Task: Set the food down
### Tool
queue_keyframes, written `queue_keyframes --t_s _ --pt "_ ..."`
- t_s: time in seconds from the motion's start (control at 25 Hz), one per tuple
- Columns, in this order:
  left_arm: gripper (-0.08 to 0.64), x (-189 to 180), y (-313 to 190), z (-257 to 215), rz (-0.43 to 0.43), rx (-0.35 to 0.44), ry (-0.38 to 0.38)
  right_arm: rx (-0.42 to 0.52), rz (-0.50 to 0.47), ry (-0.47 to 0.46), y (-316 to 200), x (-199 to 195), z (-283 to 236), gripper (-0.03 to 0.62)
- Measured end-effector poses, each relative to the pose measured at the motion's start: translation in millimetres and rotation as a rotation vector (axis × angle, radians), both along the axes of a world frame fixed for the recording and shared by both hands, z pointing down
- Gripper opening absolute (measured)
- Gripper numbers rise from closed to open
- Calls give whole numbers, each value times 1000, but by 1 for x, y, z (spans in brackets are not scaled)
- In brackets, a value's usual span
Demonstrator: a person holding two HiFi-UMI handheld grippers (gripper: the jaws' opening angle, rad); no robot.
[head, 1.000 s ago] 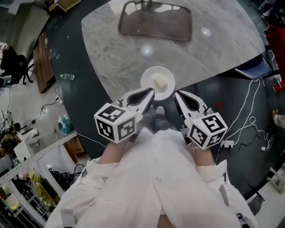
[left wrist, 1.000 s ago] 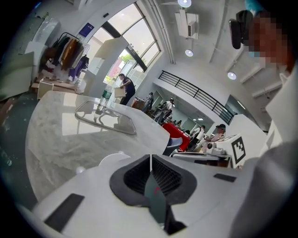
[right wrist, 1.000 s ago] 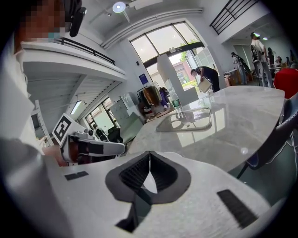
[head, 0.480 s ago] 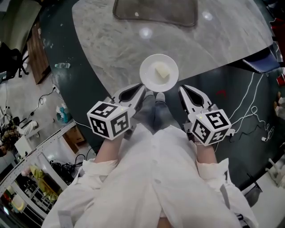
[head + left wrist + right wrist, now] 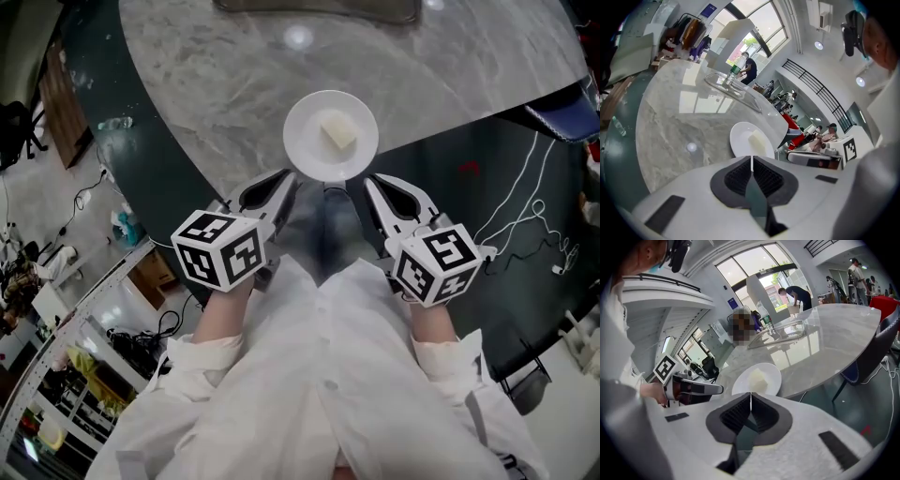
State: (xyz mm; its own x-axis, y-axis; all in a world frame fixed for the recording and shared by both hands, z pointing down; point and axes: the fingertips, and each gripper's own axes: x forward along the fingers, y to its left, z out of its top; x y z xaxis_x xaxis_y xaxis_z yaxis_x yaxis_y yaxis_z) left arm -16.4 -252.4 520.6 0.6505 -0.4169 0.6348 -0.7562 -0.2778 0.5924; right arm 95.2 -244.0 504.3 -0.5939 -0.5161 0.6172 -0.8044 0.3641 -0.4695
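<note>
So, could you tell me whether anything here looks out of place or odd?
The white plate with the pale food block sits right at the near edge of the marble table, perhaps overhanging it slightly. Nothing looks spilled or broken.

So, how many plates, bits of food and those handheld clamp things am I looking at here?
White plate: 1
Pale food block: 1
Handheld grippers: 2, the left gripper and the right gripper
Total: 4

Marble table, white plate at edge
</note>
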Motion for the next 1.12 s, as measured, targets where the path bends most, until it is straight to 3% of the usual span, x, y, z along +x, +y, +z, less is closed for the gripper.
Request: queue_keyframes --t_s 0.52,0.88,0.92,0.96,1.12 --pt "25 0 -6 30 -25 -53 16 -64 -5 -20 -2 -2 34 5" --pt "26 -9 -14 32 -58 -58 14 -94 61 -69 -9 5 41 8" --pt "26 -8 -16 31 -59 -60 21 -99 62 -75 -10 4 41 41" --pt "26 -8 -17 30 -59 -59 25 -106 63 -79 -10 4 42 118" --pt "41 -7 -19 28 -53 -60 30 -111 90 -60 -14 6 43 133"
